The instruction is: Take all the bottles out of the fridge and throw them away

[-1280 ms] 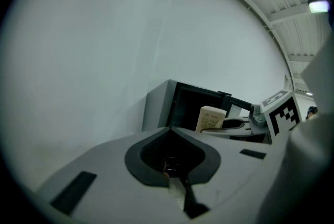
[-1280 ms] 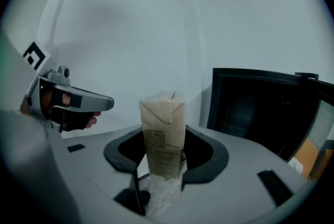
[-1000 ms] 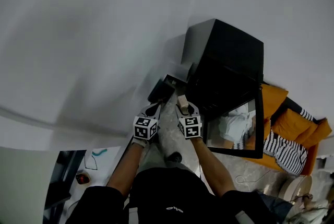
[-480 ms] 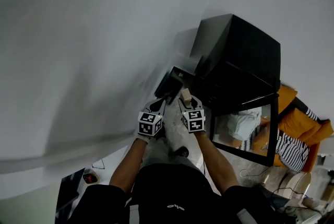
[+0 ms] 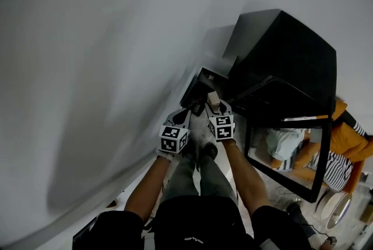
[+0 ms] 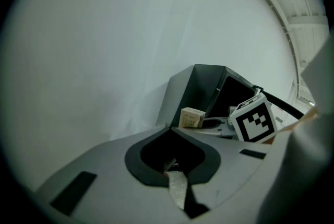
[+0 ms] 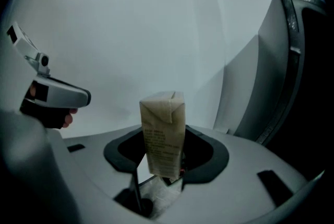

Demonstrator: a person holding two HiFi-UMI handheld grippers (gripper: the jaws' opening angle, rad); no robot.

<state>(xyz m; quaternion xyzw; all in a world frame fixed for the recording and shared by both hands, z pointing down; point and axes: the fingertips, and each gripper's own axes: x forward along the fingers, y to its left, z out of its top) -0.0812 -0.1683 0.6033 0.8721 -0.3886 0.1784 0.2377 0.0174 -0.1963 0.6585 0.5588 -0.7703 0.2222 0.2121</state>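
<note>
Currently a small carton (image 7: 163,129) is pinched upright in the right gripper (image 7: 163,168); the left gripper (image 6: 173,157) is pressed together, empty. The carton is best brought squarely over the dark bin (image 5: 200,87) beside the fridge (image 5: 285,62) and released only above its mouth.

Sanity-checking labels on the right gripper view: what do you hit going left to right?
left gripper → carton → fridge
</note>
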